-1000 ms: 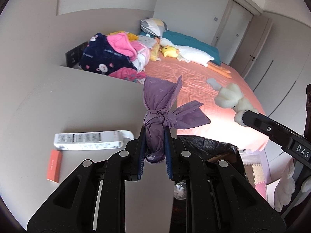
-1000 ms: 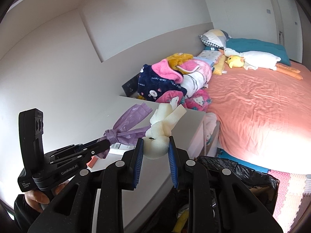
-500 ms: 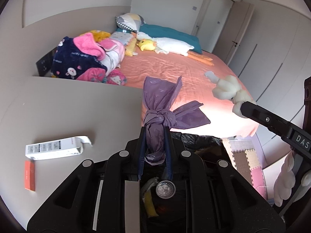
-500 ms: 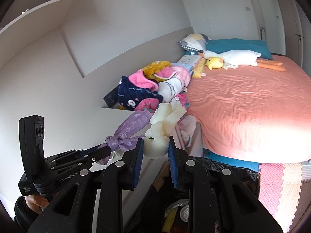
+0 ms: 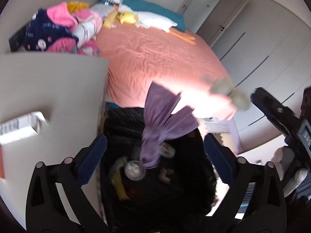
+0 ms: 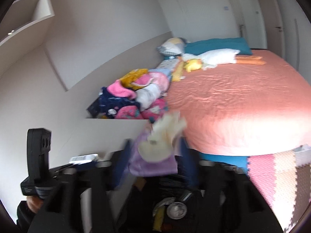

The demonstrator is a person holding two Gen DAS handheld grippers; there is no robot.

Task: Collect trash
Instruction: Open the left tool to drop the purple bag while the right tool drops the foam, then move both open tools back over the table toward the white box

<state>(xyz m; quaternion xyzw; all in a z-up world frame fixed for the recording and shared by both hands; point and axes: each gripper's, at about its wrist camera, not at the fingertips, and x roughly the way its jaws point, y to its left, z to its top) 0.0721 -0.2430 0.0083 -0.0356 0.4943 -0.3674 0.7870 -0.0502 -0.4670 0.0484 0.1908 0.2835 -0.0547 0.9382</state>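
My left gripper (image 5: 155,151) is open wide. The knotted purple bag (image 5: 163,124) is loose between the jaws, above the black-lined trash bin (image 5: 124,122); it also shows in the right wrist view (image 6: 153,165). My right gripper (image 6: 155,159) is blurred with its jaws spread; the white crumpled wad (image 6: 163,141) sits between them, apparently loose, above the bin (image 6: 175,198). The wad also shows in the left wrist view (image 5: 229,93). A metal can (image 5: 135,169) and yellow trash lie in the bin.
A grey desk (image 5: 48,89) is to the left with a white box (image 5: 19,124) and an orange item at its edge. A bed with a salmon sheet (image 5: 155,58), clothes and plush toys lies behind. Foam floor mats (image 6: 276,174) are to the right.
Both grippers moved from over the desk to above the bin. The left jaws opened and let go of the purple bag; the right jaws spread around the white wad.
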